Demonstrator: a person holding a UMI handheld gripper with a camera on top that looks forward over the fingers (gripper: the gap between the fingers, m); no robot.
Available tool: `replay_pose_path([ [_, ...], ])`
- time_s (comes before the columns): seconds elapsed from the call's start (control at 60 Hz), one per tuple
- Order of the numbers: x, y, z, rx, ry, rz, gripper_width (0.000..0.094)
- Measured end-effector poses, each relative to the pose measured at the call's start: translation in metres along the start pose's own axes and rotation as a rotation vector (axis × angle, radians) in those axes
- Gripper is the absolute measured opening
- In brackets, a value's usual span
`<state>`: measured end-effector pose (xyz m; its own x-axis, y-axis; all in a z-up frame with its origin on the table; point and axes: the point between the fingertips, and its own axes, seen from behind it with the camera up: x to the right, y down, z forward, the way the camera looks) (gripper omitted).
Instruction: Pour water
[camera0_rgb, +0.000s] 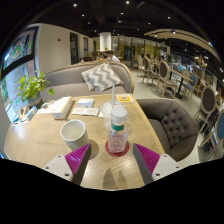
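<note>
Looking down the fingers, the gripper (112, 158) was spread open and holding nothing, with a water bottle (118, 130) standing upright just ahead of it, pretty much centred between the two pink pads (78, 155). There was a clear gap on both sides, so no squeeze yet. The bottle sat on the wooden table (45, 140), its long axis vertical and its cap up top, so I'd say a straight push forward would put the fingers either side of its body. The white cup (73, 132) sat just to the left of the bottle and about as near, which I guessed was where the water was meant to go, so any tilt would likely be leftward. Farther back on the table were a book or box (55, 107), some papers (86, 104) and a potted plant (32, 88) at the far left, with a sofa and patterned cushion (99, 76) beyond. Couldn't tell how full the bottle was.
</note>
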<state>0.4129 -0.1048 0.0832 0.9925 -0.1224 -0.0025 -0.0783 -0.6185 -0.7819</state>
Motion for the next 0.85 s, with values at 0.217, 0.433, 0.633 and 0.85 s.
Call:
replay_pose_path([
  [0.217, -0.033, 0.002, -0.128, -0.017, 0.072, 0.020, 0.0854],
  [0.433, -0.059, 0.011, -0.208, -0.004, 0.128, 0.072, 0.0856],
  [0.633, -0.078, 0.017, -0.236, 0.003, 0.116, 0.072, 0.0854],
  [0.85, -0.084, 0.018, -0.246, 0.003, 0.097, 0.056, 0.0854],
])
